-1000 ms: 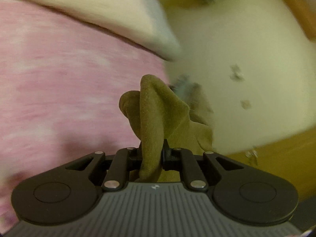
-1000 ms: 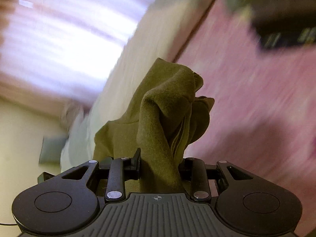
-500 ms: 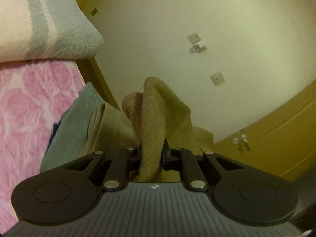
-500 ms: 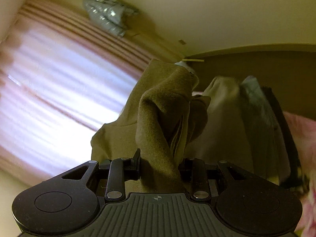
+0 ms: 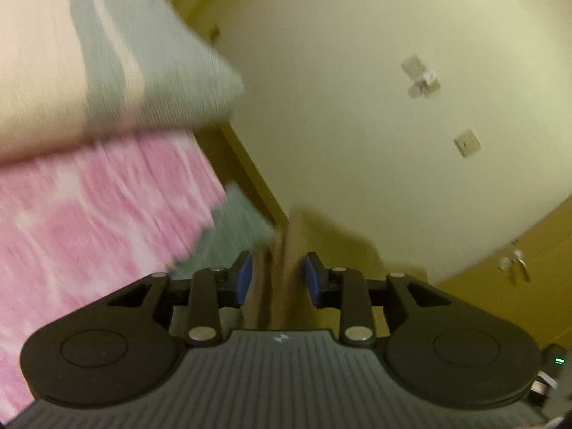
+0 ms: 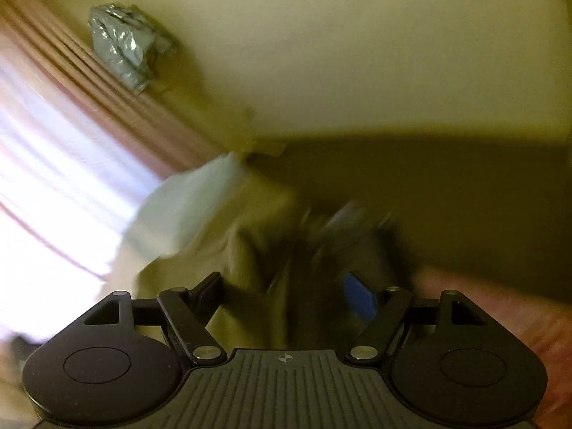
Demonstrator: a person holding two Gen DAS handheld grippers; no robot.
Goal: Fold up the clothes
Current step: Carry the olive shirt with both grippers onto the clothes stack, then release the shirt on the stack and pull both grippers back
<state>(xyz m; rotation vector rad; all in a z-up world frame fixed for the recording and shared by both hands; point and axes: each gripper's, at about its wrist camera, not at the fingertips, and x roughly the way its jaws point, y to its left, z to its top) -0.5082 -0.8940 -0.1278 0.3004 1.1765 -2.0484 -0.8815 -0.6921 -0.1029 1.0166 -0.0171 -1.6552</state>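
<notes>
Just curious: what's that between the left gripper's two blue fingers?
A blurred fold of the olive-brown garment runs between the open fingers, seen in the left wrist view.

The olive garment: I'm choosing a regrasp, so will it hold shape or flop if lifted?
Probably floppy: the olive garment hangs in soft folds between the left gripper's open jaws. Likely light, thin cloth. It may slip free, since the right gripper is open too.

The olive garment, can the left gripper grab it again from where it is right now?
Probably yes: the olive garment hangs blurred between the open left gripper fingers, with nothing in between.
</notes>
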